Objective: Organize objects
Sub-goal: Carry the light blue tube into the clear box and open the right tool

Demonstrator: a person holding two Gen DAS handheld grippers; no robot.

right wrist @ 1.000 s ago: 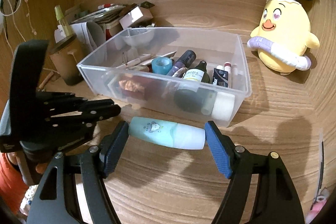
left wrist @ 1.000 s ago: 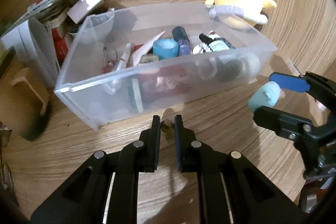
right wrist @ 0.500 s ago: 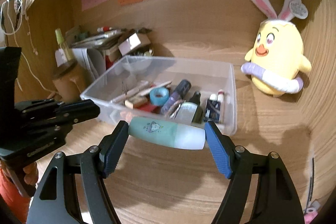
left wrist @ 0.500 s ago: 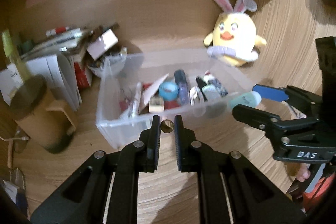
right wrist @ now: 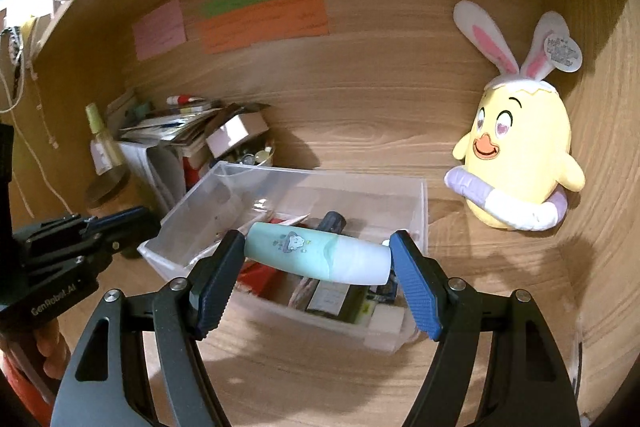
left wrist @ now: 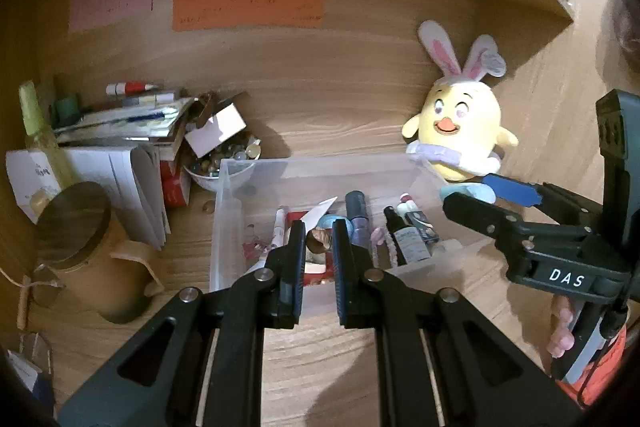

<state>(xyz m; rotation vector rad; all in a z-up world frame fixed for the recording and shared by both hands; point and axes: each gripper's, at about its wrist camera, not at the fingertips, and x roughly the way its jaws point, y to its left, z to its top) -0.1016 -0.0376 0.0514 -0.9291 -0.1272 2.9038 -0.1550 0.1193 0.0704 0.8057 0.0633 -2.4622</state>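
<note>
Grippers number two. Left gripper [left wrist: 316, 239] is clenched on one small brown nut-like piece [left wrist: 319, 239]; right gripper [right wrist: 318, 259] grasps one mint-and-white tube [right wrist: 316, 258] end to end. Both hang over one clear plastic bin [right wrist: 422, 211] of small bottles. One yellow plush chick [right wrist: 520, 163] sits beside it, and three paper strips [left wrist: 248, 7] hang on the back wall.

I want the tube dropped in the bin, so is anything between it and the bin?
Nothing visible. The tube hangs in the right tongs over the open bin; only bottles already inside lie beneath it.
</note>
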